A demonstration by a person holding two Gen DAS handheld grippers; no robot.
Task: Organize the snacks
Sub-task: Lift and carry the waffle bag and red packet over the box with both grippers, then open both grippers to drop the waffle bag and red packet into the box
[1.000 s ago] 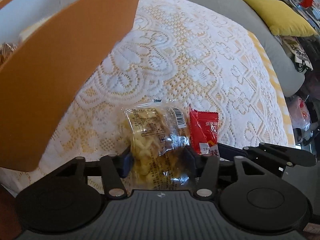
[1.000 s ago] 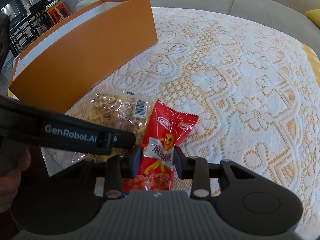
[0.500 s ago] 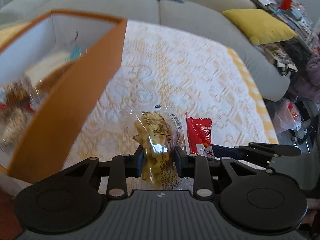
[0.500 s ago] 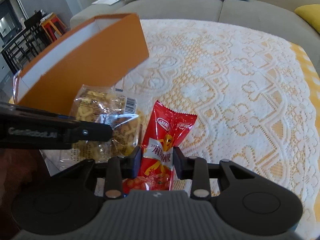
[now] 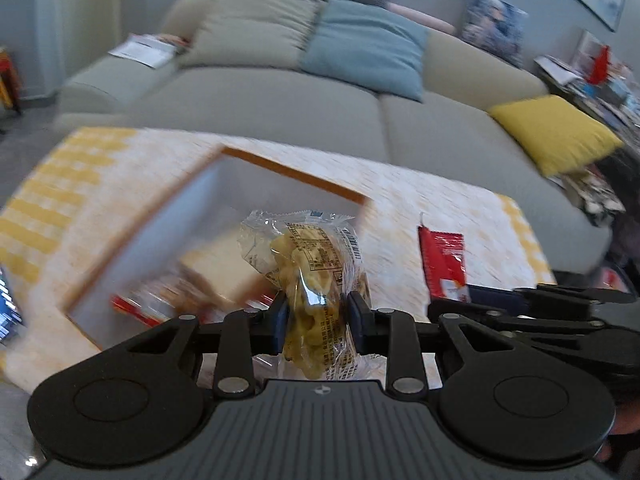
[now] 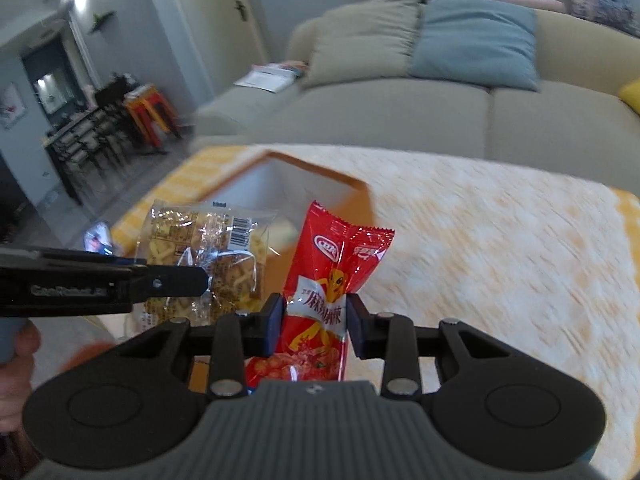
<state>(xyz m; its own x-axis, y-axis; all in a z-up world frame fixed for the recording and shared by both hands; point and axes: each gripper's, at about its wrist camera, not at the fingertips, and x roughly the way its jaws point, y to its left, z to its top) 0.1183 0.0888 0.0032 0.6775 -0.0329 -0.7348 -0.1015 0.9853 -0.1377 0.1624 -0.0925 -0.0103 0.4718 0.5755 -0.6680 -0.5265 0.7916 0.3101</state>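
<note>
The clear snack packet [image 5: 316, 280] and the red packet [image 6: 324, 300] are being clamped upright in the jaws, with the orange box [image 5: 296, 176] lying just ahead, upper centre.

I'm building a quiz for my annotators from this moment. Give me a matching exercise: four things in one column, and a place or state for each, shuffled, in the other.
Column A
1. clear yellow snack packet
2. red snack packet
3. orange box
4. light blue cushion

Column B
a. on the sofa
b. clamped in the right gripper
c. open-topped, on the lace tablecloth, snacks inside
d. clamped in the left gripper

Pairs: 1-d, 2-b, 3-c, 4-a
</note>
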